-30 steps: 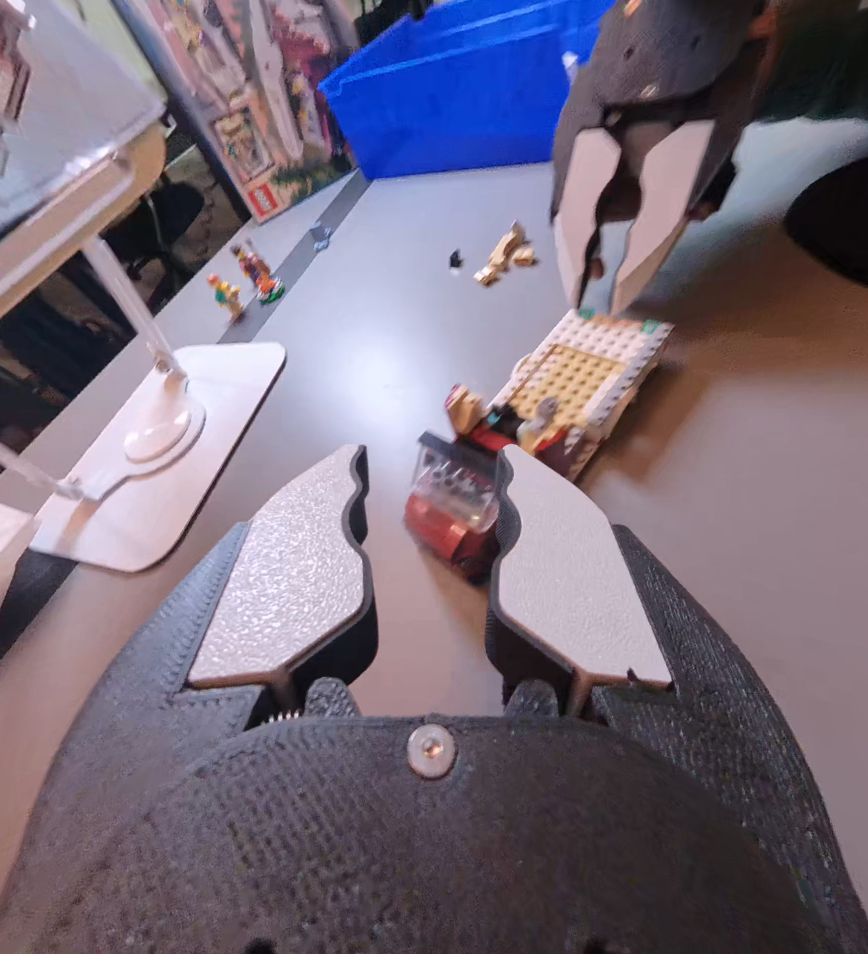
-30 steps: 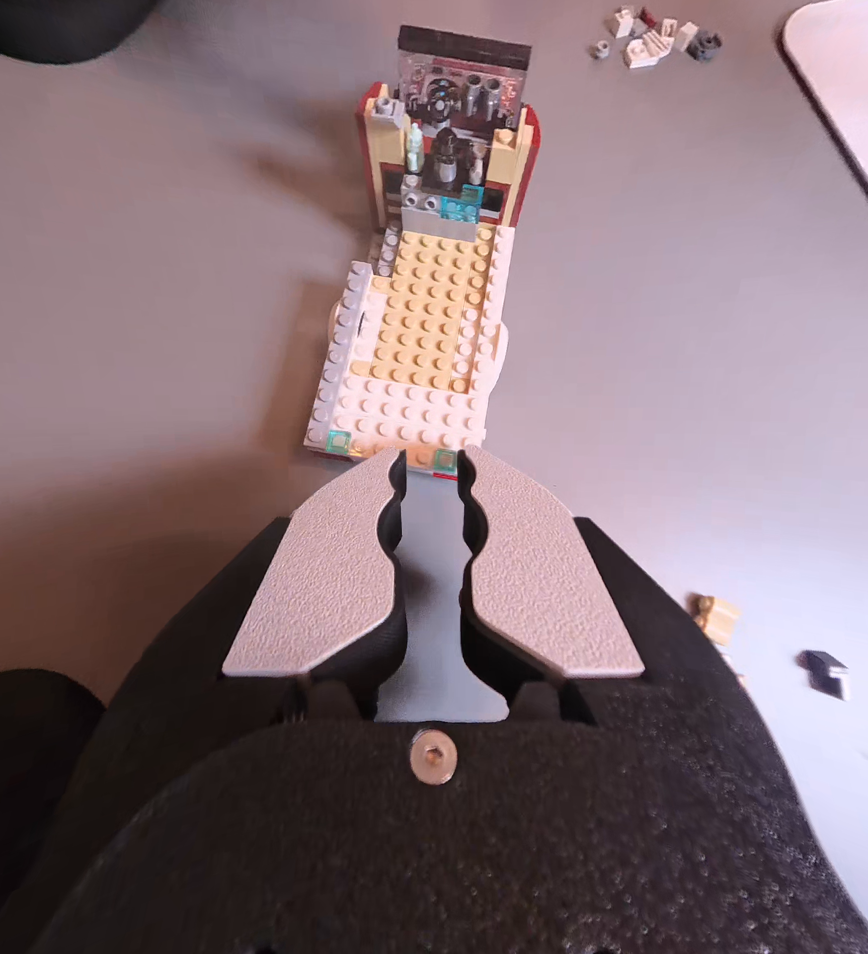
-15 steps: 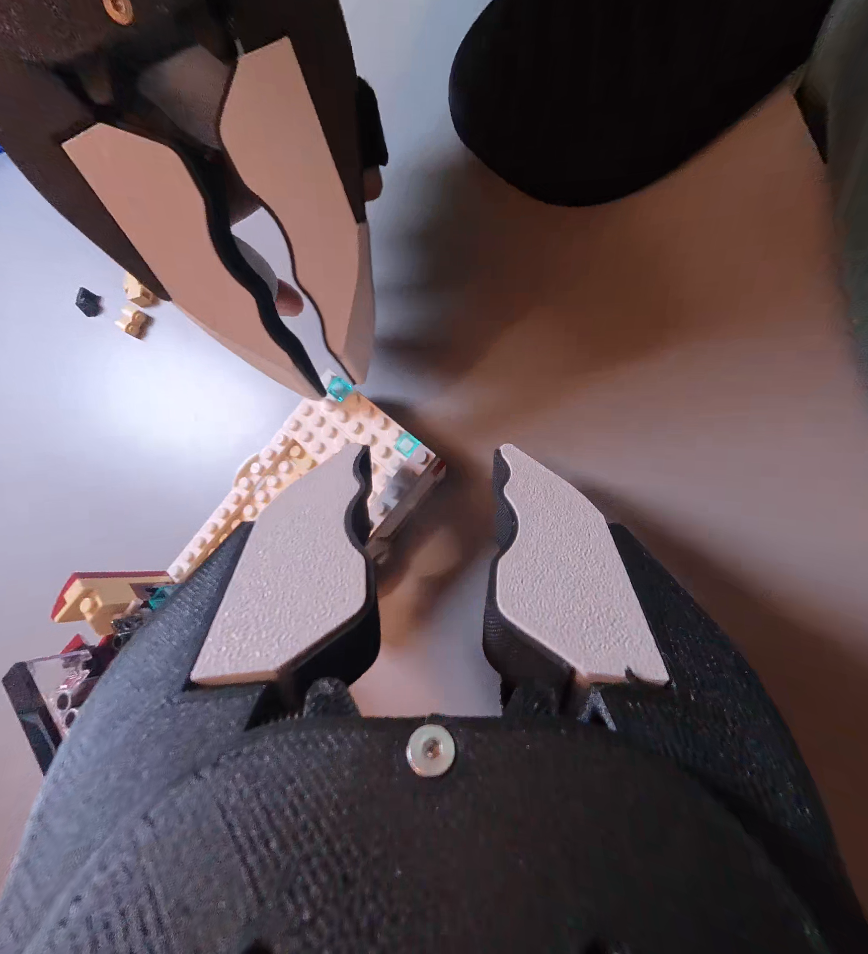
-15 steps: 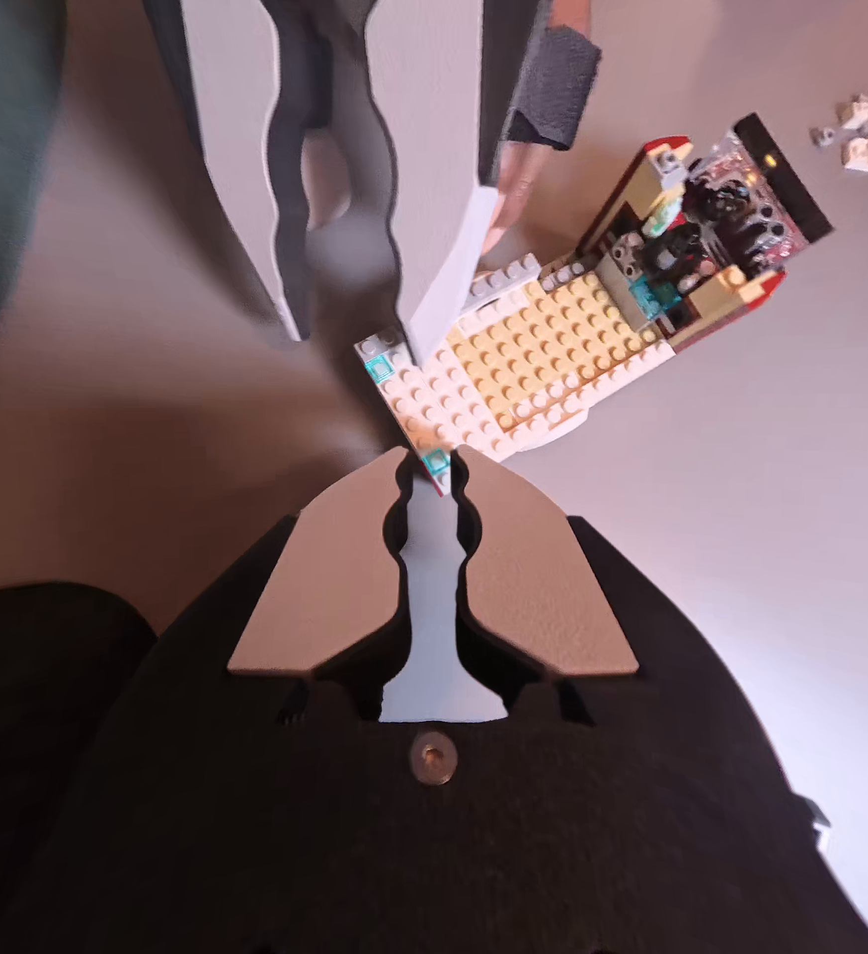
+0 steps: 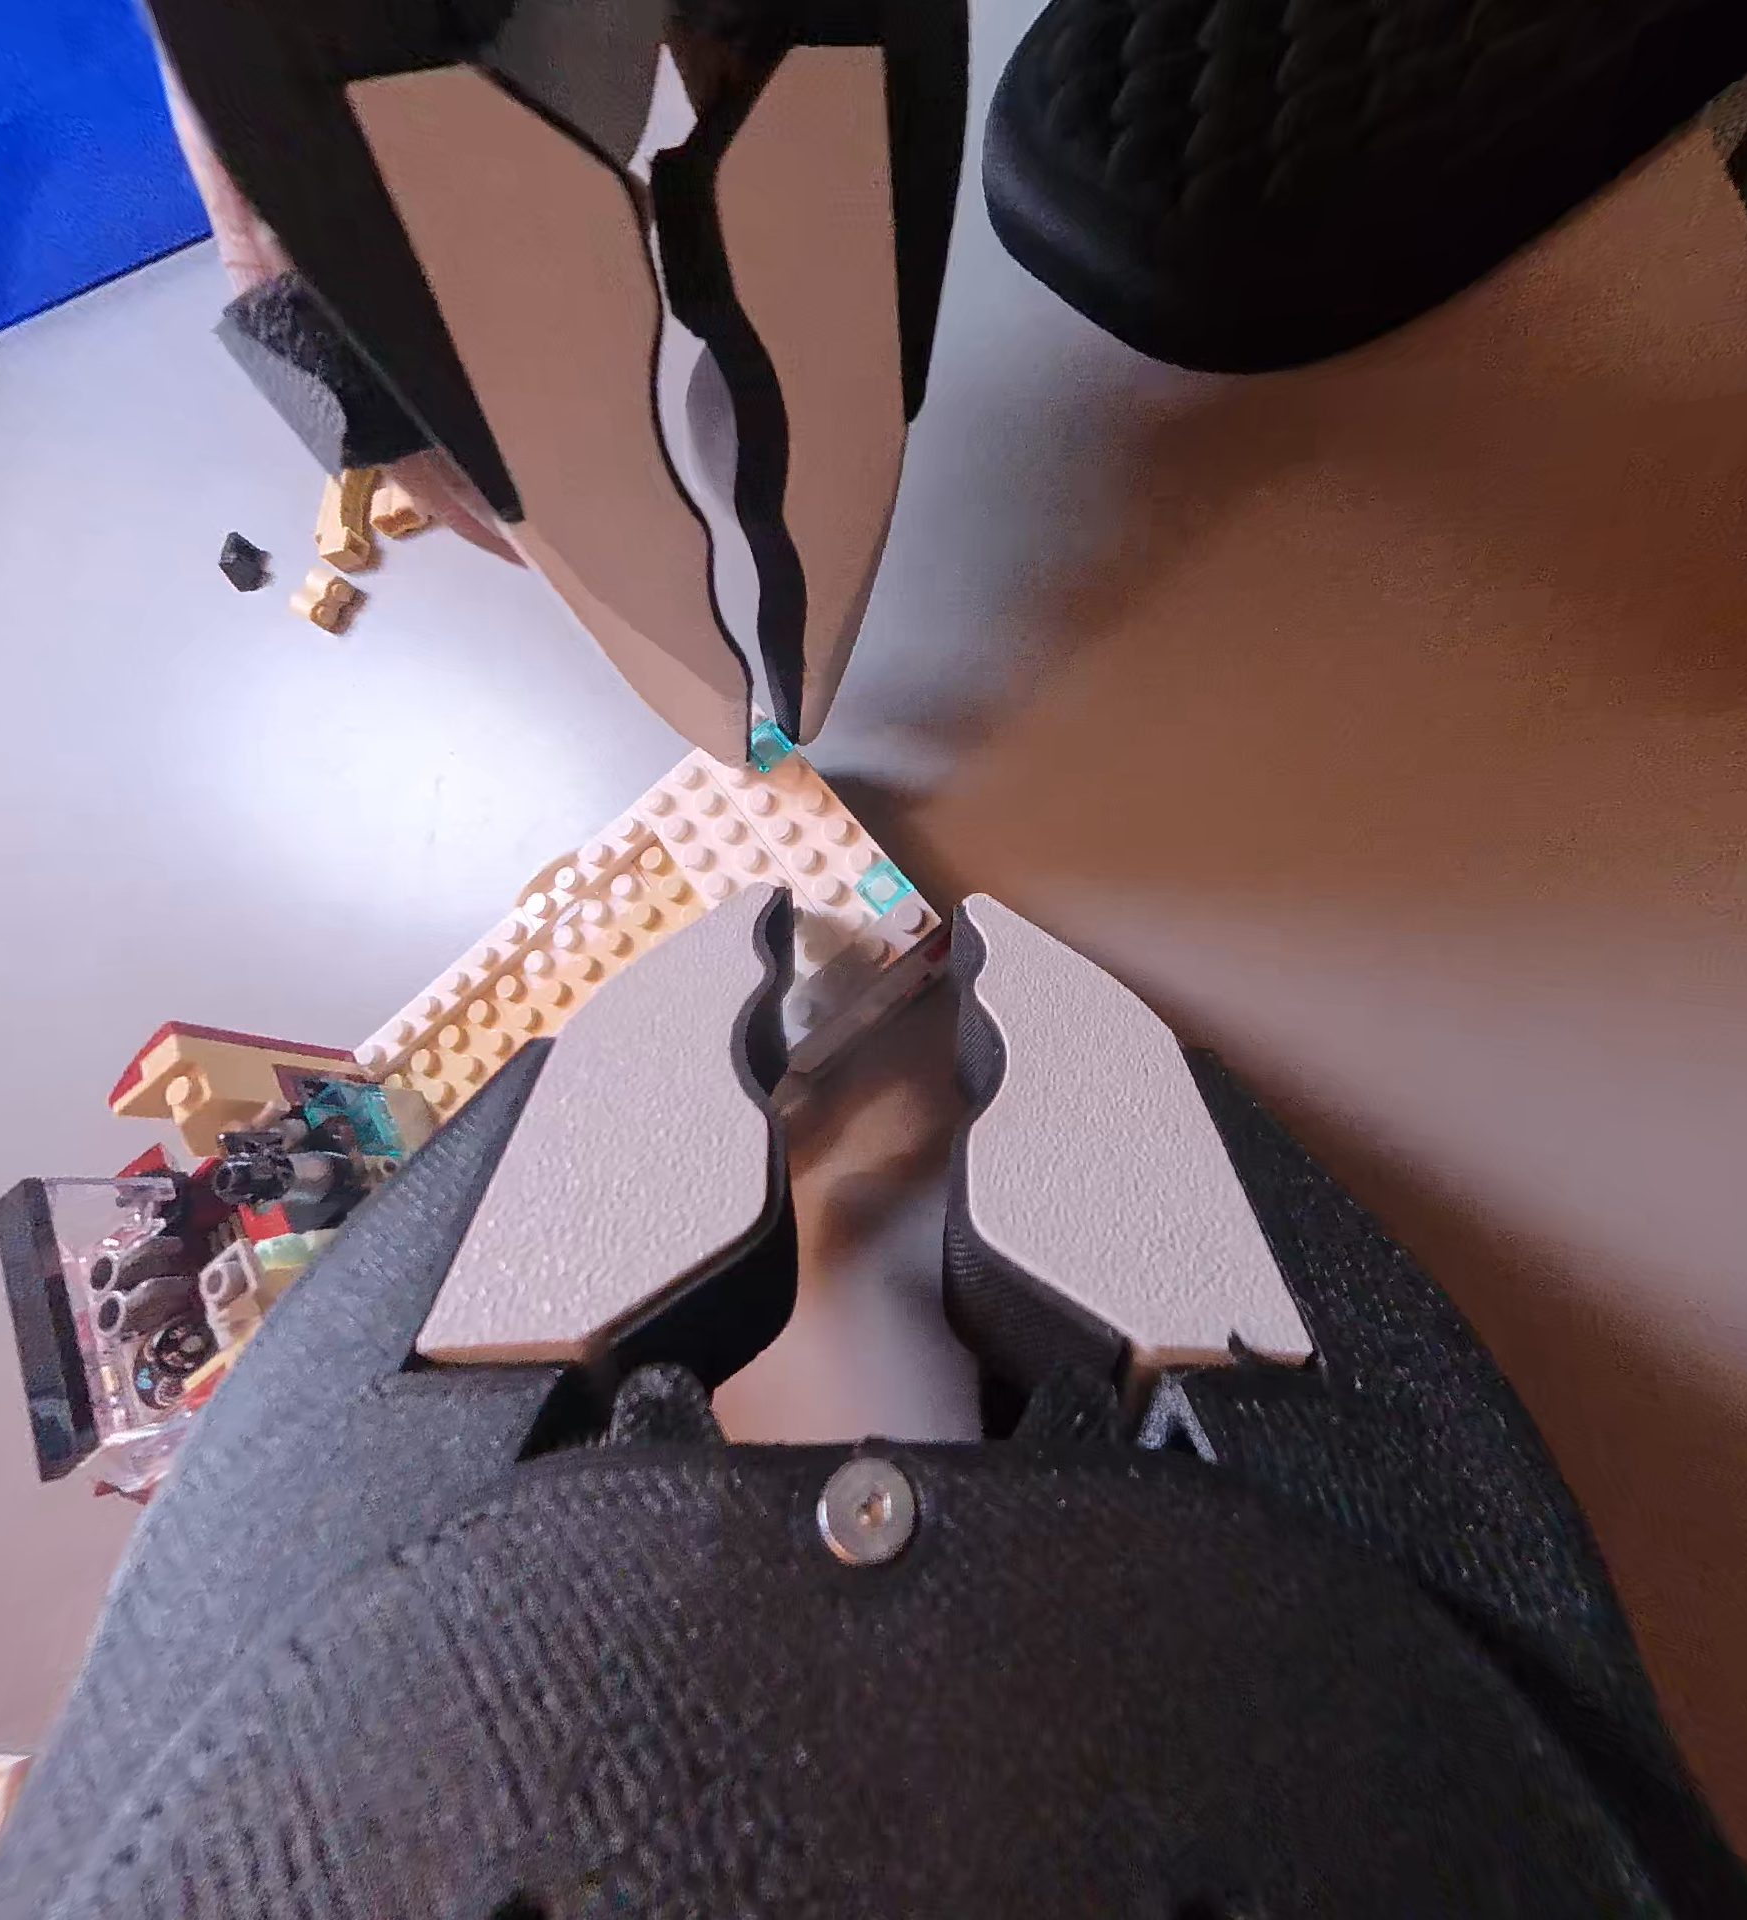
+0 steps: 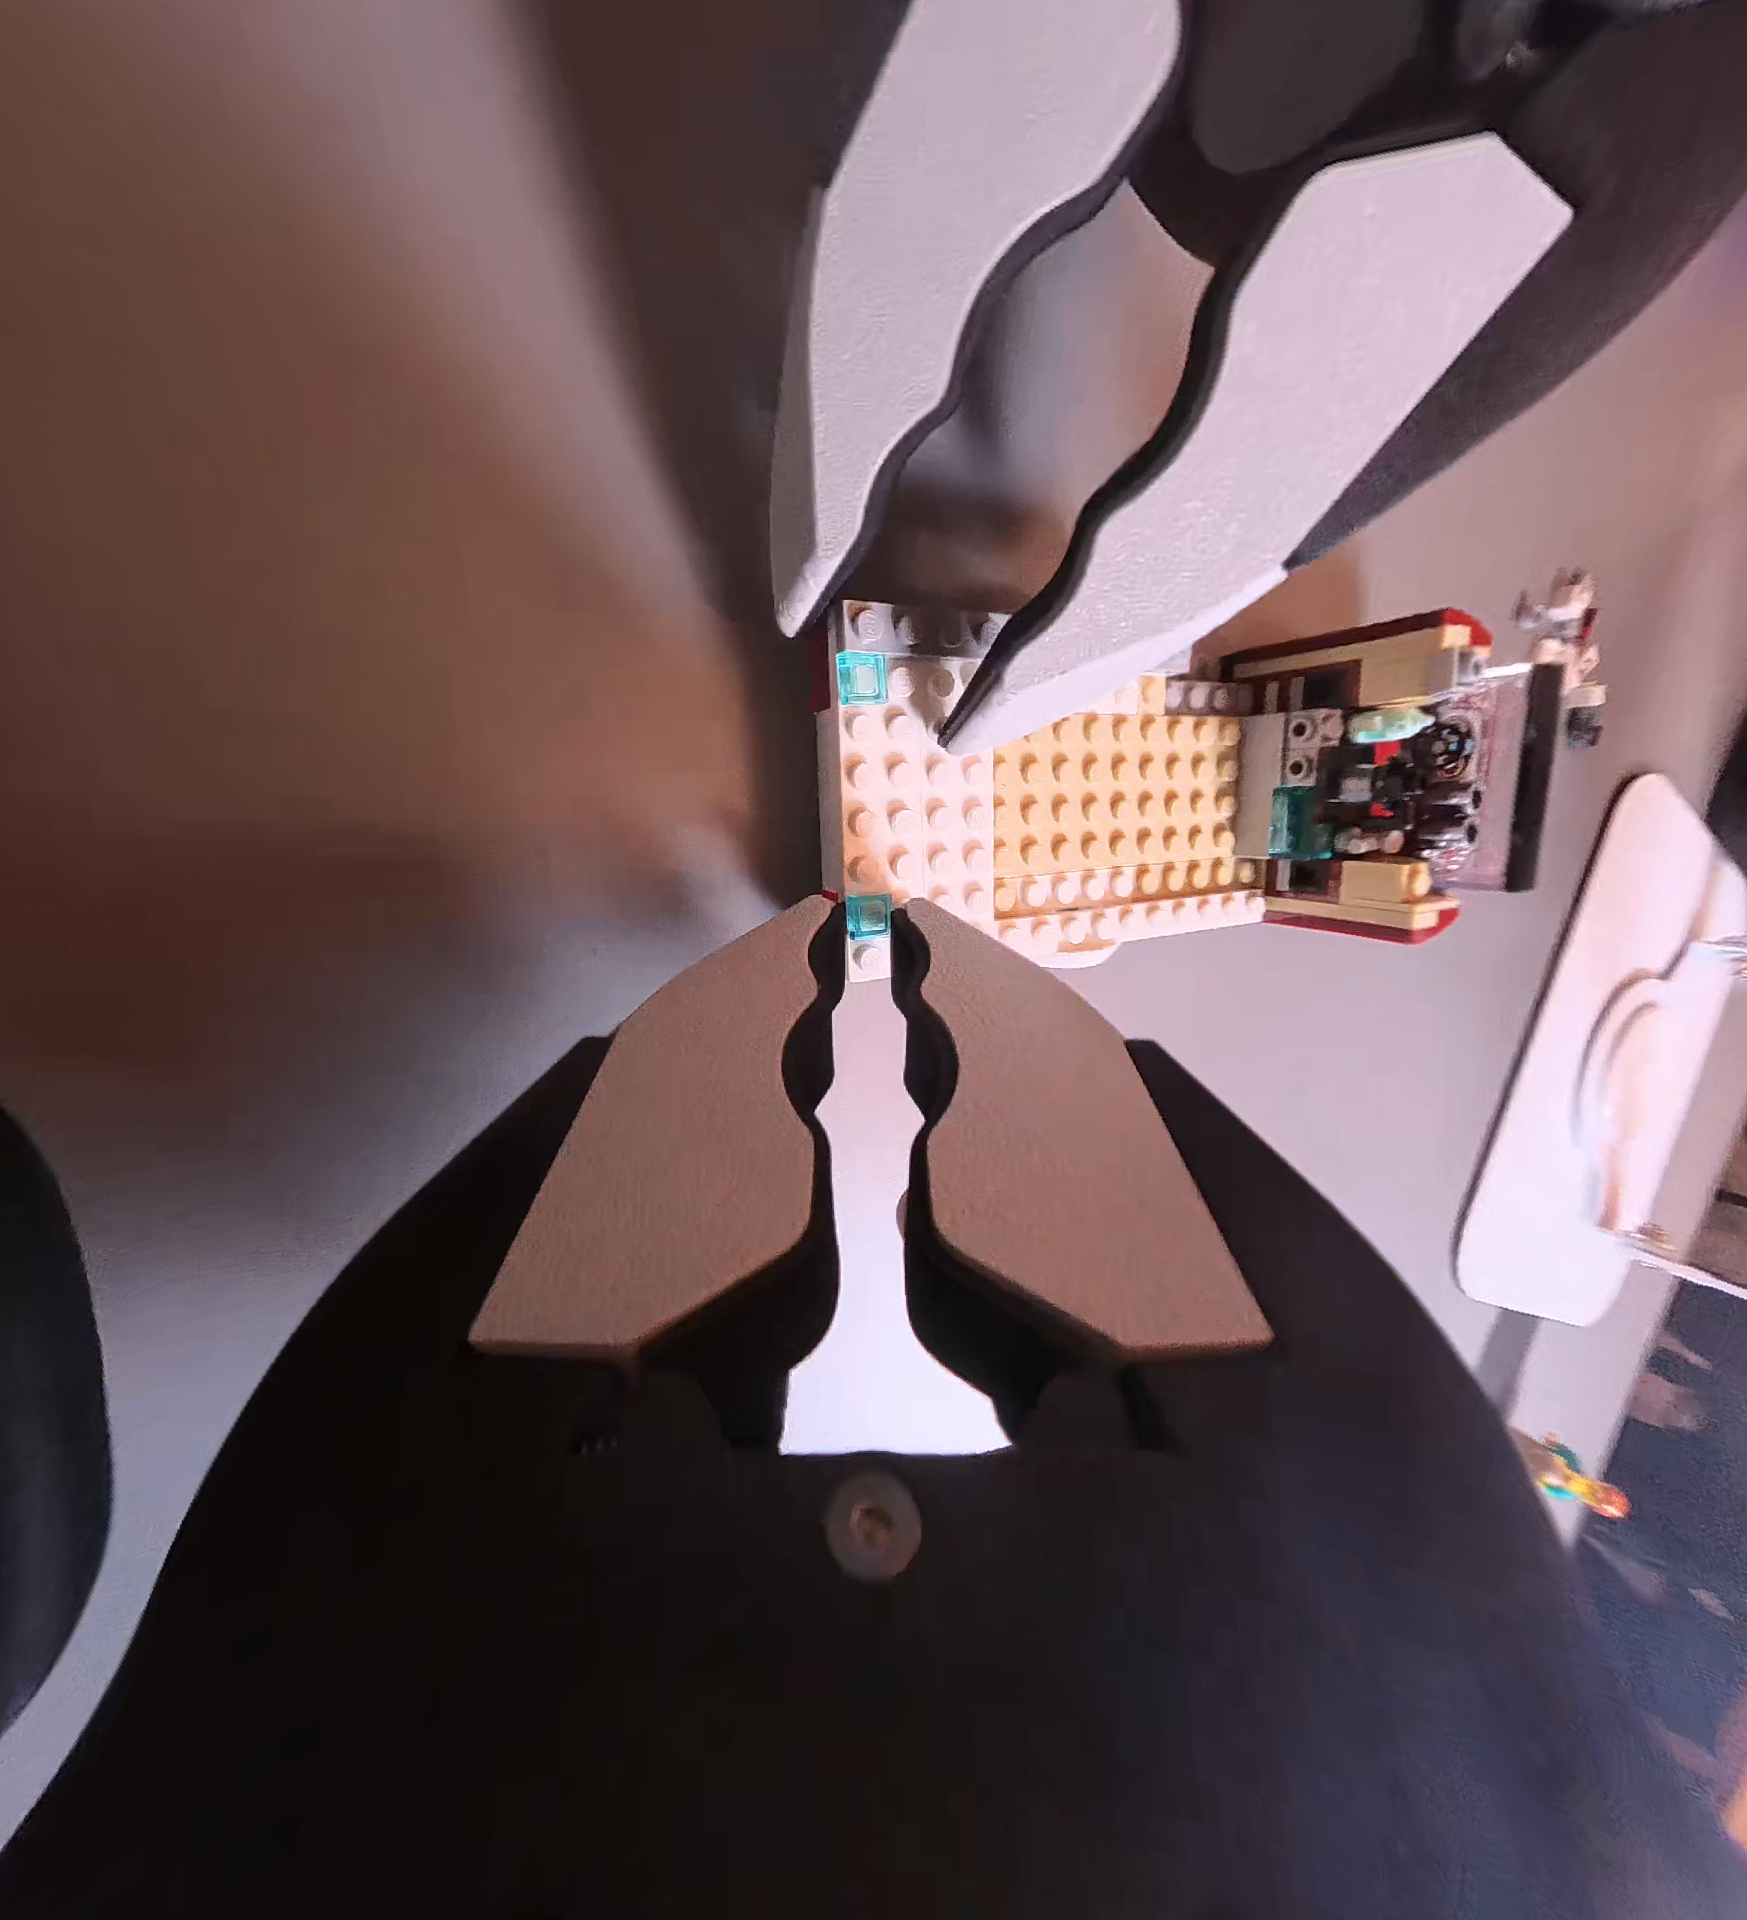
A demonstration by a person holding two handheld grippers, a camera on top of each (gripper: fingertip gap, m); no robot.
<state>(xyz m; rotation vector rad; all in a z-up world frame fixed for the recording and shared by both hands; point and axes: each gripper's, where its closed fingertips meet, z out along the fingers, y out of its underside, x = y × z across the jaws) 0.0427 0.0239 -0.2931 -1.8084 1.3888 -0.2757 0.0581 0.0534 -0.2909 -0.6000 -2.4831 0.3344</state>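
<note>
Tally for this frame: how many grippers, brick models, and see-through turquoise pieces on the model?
Grippers: 2, the left gripper and the right gripper
Brick model: 1
Turquoise pieces: 3
Total: 6

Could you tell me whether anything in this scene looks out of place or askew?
Nothing looks broken or spilled. The only untidiness is a few loose tan pieces and a small black piece scattered on the grey table, apart from the brick model both grippers are working on.
</note>
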